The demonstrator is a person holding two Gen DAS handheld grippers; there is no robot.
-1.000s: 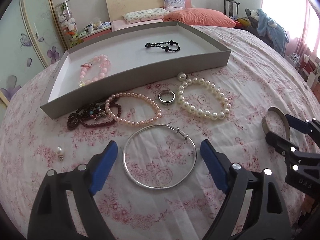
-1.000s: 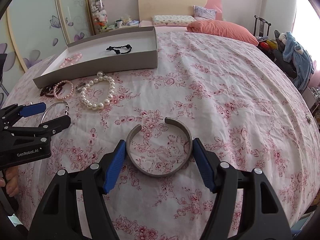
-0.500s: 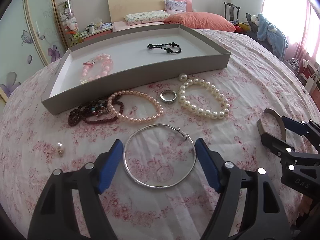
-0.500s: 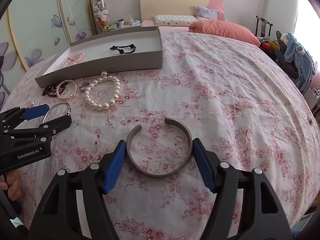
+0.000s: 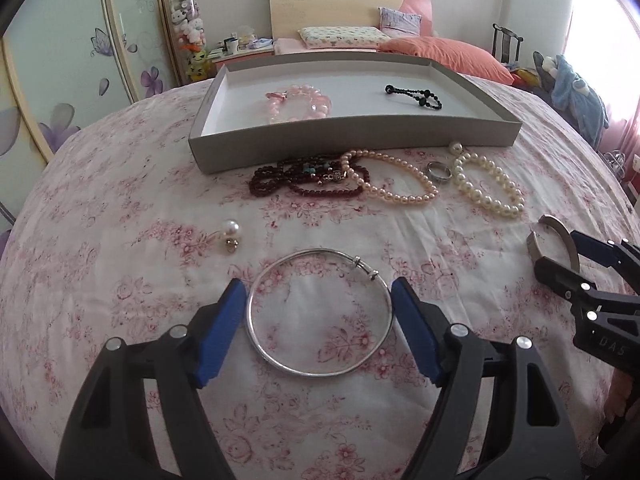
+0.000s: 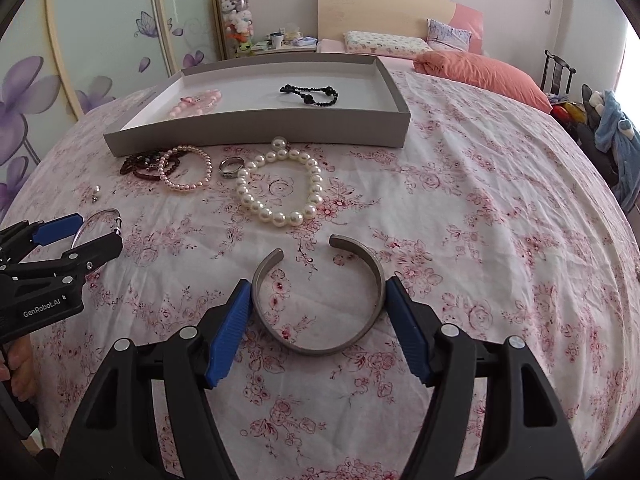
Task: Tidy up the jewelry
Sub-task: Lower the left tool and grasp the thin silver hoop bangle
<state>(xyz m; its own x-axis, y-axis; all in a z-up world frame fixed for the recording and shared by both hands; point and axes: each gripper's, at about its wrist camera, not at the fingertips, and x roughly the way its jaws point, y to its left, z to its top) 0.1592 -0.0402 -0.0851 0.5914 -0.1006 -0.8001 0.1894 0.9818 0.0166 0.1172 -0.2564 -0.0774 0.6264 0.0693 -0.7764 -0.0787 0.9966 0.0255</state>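
My left gripper (image 5: 318, 316) is shut on a thin silver bangle (image 5: 280, 364), its blue pads touching both sides. My right gripper (image 6: 318, 308) is shut on a grey open cuff bracelet (image 6: 320, 350). A grey tray (image 5: 352, 130) at the back holds a pink bead bracelet (image 5: 300, 102) and a black bead bracelet (image 5: 414, 95). On the floral bedspread in front of the tray lie dark red beads (image 5: 296, 180), a pink pearl strand (image 5: 392, 184), a silver ring (image 5: 439, 171), a white pearl bracelet (image 5: 486, 188) and a pearl earring (image 5: 230, 232).
The bed's headboard (image 5: 332, 4), pillows (image 5: 440, 54) and a nightstand lie beyond the tray. A wardrobe with purple flowers (image 5: 60, 80) stands left. A chair with clothes (image 5: 572, 92) is at the right. The bedspread slopes away at the edges.
Both grippers closed slightly onto their bracelets. The left view swung leftward, so the tray now sits more central. The right gripper moved closer to the tray with the cuff.
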